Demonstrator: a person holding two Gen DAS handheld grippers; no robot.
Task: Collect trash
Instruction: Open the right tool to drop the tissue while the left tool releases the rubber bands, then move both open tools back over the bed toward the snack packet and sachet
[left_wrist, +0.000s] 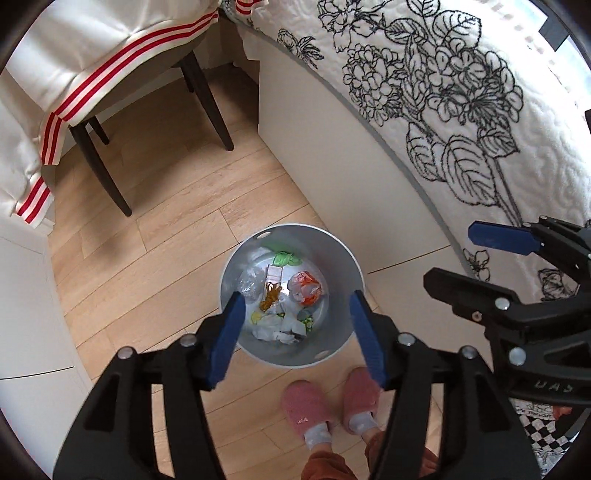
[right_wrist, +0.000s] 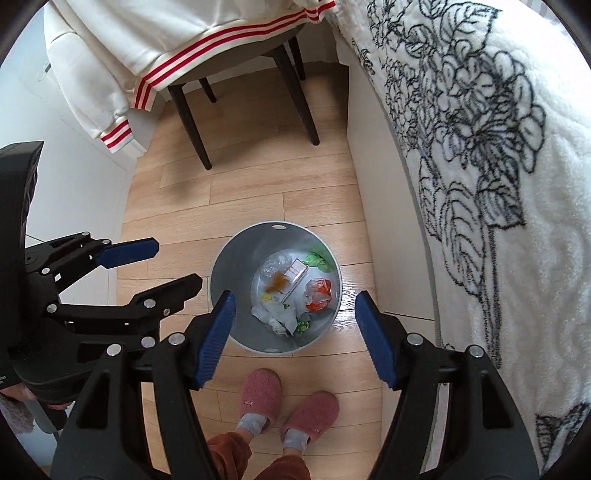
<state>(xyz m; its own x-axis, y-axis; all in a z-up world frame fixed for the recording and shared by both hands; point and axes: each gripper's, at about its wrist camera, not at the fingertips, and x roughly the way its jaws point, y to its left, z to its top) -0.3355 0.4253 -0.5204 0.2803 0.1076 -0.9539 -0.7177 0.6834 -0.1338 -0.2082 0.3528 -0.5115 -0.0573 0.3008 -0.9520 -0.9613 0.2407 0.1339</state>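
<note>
Both grippers over bin, jaws wide, nothing held.

Near to far: 2 pink slippers at bin's edge, person standing right over it. Left gripper & right gripper point down w/ jaws wide & empty, prob. so trash falls straight in. 1 grey bin on floor betw. cabinet & bed; trash lies inside, approx. 8 pcs: wrappers, tissue. Beyond: 1 chair w/ striped top draped.
</note>
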